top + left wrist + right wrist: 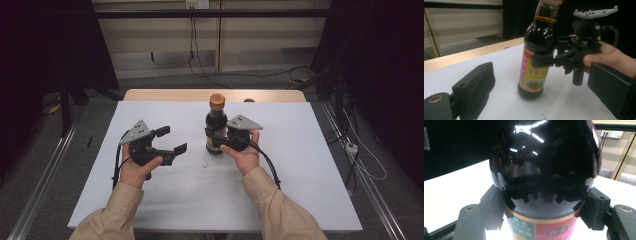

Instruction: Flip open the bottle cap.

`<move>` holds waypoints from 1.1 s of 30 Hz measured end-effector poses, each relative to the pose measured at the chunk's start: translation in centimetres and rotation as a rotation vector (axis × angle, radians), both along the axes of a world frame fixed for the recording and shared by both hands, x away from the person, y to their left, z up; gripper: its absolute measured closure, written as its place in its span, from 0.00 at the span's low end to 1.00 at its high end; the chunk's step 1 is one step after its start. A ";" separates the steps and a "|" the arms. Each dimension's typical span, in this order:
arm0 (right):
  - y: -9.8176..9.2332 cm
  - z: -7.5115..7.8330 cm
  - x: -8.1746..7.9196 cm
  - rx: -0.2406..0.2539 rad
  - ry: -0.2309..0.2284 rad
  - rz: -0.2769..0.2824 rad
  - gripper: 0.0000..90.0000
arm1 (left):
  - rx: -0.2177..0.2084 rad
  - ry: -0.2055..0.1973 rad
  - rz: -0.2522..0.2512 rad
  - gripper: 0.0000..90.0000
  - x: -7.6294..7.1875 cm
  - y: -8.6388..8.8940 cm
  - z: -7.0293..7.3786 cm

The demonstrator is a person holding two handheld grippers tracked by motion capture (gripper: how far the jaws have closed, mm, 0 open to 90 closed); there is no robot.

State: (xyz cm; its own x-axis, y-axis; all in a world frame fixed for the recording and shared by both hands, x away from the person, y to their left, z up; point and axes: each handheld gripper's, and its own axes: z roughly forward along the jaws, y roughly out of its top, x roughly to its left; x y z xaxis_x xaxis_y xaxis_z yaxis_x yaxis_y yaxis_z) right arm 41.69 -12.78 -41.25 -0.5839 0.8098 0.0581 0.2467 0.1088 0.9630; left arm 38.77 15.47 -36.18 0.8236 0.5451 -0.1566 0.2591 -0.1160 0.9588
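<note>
White table (165, 200), bare but for a dark sauce bottle (216, 125) standing upright near centre, orange cap up, w/ yellow-red label. Right gripper (216, 141) clamped on bottle's body at label height, pads pressing both sides. Left gripper (170, 140) well apart to bottle's left, jaws spread wide, nothing btw them.
</note>
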 end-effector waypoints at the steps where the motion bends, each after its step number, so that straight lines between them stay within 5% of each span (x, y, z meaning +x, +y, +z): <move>1: 0.0 0.0 0.0 0.001 0.000 0.000 0.34 | 0.000 -0.001 -0.002 0.13 0.2 -0.2 0.2; 16: 0.0 0.0 0.0 -0.001 0.003 0.002 0.34 | 0.065 -0.024 -0.043 0.36 2.6 -2.3 2.6; 33: 0.0 -0.1 0.0 0.002 0.004 0.004 0.34 | 0.057 -0.008 -0.077 0.61 4.4 -3.9 4.3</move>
State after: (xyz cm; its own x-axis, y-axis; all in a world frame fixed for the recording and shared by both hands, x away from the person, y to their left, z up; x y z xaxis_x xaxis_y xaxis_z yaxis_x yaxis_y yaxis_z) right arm 41.70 -12.81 -41.32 -0.5872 0.8071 0.0615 0.2497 0.1083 0.9622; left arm 43.20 11.55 -31.88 0.8647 0.4876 -0.1207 0.2397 -0.1895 0.9522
